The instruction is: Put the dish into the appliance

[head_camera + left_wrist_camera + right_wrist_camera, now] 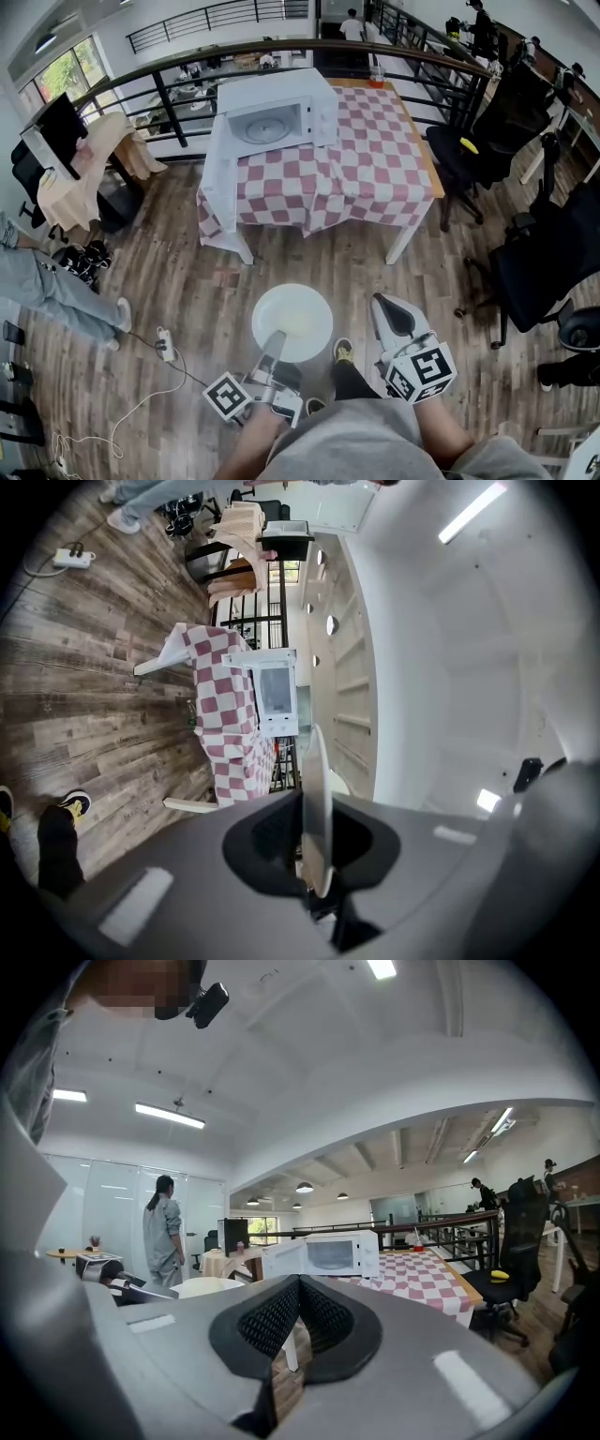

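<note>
Two grippers are in my hands, and only one has work at this moment.

From the head view, my left gripper [277, 341] is clamped on the near rim of the white dish [292, 321], which it holds out flat just ahead of it, over the wooden floor [178, 272]. My right gripper [386, 306] hangs just beside the dish, on its right, clear of it, with nothing in it. The microwave [278, 116] stands far ahead of both grippers on the table [375, 159] with the checked cloth, and its door [215, 167] is swung wide open.

In the left gripper view the dish [318, 803] shows edge-on, pinched between the two jaws right at their tips. Beyond it, well off, I see the microwave [274, 694] and the checked cloth [223, 719].

In the right gripper view the right gripper [298, 1284] has its jaws pressed together on nothing. The microwave [328, 1255] sits straight ahead, well apart, with the dish [202, 1286] off to the left of the jaws and a person [161, 1232] standing beyond it.

So I judge the pick-up done and the door ready. What is left is the walk to the table, sliding the dish into the microwave, and letting go.
</note>
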A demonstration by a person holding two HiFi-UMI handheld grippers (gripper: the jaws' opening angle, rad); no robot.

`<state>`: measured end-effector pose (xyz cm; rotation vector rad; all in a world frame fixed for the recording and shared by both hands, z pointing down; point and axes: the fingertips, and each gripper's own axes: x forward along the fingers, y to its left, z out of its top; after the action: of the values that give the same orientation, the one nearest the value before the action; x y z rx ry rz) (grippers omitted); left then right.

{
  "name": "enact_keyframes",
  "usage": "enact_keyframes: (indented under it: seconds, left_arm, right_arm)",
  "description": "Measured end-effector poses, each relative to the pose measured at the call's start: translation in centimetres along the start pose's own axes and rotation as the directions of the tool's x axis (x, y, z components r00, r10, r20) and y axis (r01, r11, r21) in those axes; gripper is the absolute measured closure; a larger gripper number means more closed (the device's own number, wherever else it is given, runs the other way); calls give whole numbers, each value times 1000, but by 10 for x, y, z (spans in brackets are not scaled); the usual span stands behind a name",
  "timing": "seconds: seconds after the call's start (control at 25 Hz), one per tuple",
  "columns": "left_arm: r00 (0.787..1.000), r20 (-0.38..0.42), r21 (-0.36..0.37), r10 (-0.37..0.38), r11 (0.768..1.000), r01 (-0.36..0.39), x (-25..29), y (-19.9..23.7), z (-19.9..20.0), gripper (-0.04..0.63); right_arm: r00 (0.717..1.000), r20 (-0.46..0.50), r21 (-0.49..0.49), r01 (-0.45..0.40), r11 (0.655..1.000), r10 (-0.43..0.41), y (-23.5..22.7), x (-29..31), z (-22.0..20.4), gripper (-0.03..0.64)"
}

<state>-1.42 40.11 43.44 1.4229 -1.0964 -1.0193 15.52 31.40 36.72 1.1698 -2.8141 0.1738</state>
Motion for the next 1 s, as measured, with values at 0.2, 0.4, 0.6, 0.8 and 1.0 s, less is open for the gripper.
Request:
enact_keyframes:
  seconds: [0.2,0.4,0.6,0.8,1.0]
  left_arm:
    - [1000,-15,5,-9,1000,9,45,0,13,569]
    - [1000,-28,12,4,1000,-4,91,4,23,569]
    - [999,-37,1,7,1000,-7,129,4,27,569]
    - [999,-35,-4,17,1000,-17,158,0,30,569]
    - [1000,-16,11,20,1000,-20,179,3,37,569]
  right_arm:
    - [1000,-3,4,8,1000,-8,-29,32,6,618]
    - [1000,-8,10,21,1000,-21,-62,61,7,618]
    - [1000,-12,13,24,1000,-24,-91,85,14,618]
    - [1000,-11,19,9,1000,-9,-110,107,22,618]
    - [1000,2,5,-13,1000,13,-127,128,28,618]
